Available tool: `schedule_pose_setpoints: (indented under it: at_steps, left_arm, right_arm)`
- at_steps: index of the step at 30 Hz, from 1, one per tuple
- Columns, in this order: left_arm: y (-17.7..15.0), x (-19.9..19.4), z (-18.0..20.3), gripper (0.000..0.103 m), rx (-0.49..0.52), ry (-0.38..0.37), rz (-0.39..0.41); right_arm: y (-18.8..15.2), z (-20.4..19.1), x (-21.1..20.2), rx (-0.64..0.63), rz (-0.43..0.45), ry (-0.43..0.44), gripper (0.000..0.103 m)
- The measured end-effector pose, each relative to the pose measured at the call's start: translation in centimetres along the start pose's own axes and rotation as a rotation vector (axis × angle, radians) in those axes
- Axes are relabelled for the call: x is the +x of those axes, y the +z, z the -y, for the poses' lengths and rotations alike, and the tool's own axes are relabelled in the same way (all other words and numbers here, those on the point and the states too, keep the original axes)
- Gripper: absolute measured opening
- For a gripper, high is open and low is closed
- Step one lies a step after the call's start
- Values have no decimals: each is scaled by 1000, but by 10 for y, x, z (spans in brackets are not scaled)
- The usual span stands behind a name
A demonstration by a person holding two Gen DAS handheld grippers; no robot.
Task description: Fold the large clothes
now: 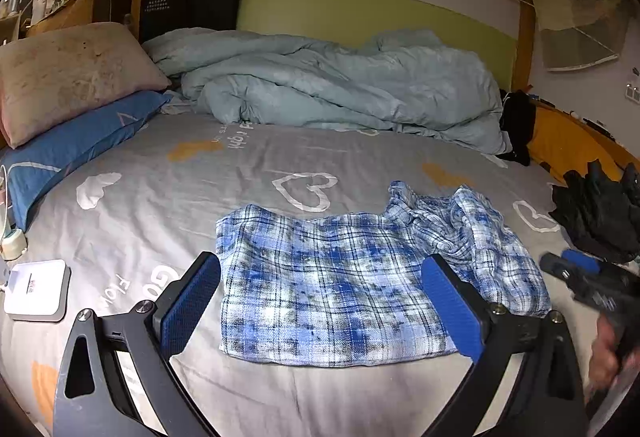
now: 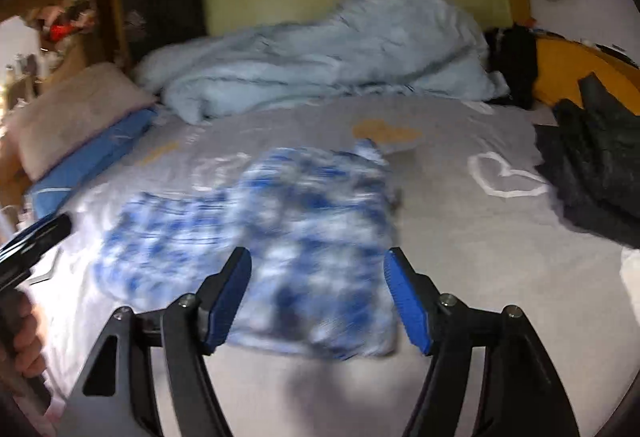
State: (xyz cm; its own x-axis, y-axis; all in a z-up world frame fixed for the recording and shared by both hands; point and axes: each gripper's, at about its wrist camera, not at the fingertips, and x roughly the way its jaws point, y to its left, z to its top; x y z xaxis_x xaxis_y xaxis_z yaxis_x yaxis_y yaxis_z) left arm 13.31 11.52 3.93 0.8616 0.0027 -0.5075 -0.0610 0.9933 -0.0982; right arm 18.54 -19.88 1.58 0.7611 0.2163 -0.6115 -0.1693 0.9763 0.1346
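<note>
Grey sheet (image 1: 248, 157) with hearts and clouds underfoot, plaid shirt (image 1: 340, 277) lying part-folded just ahead of both tongs. Left gripper (image 1: 320, 301) spread wide, right gripper (image 2: 318, 297) apart too, nothing clamped. Beyond: rumpled duvet (image 1: 340, 85), pillows (image 1: 68, 77) far left, dark clothes (image 2: 592, 165) right.

Right gripper (image 2: 318, 295) with jaws apart and nothing between the blue pads (image 2: 406, 303), above a grey sheet (image 2: 460, 237). The blurred blue plaid garment (image 2: 256, 237) lies just beyond and between the fingers. Dark clothing (image 2: 596, 165) lies far right; the left gripper (image 2: 32, 241) at left.
</note>
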Motion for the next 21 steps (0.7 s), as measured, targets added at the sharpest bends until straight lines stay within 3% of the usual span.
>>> schedule_pose_setpoints:
  at_steps: [6,9,13,16,21]
  left_arm:
    - [-1,5,-1,100,-3,10,-12]
    - [-1,7,-3,100,-5,23,-14]
    - [-1,12,-8,100,-22,27,-27]
    - [-2,15,-11,100,-28,29,-36]
    - [-2,14,-13,100,-37,36,-33]
  right_arm:
    - [38,-8,35,-17,-44,-3,67]
    - [49,-18,62,-13,-133,59,67]
    - [21,-32,110,-33,-316,73,71]
    - [5,-46,110,-162,-266,32,71]
    - [11,-40,73,-76,-236,71,71]
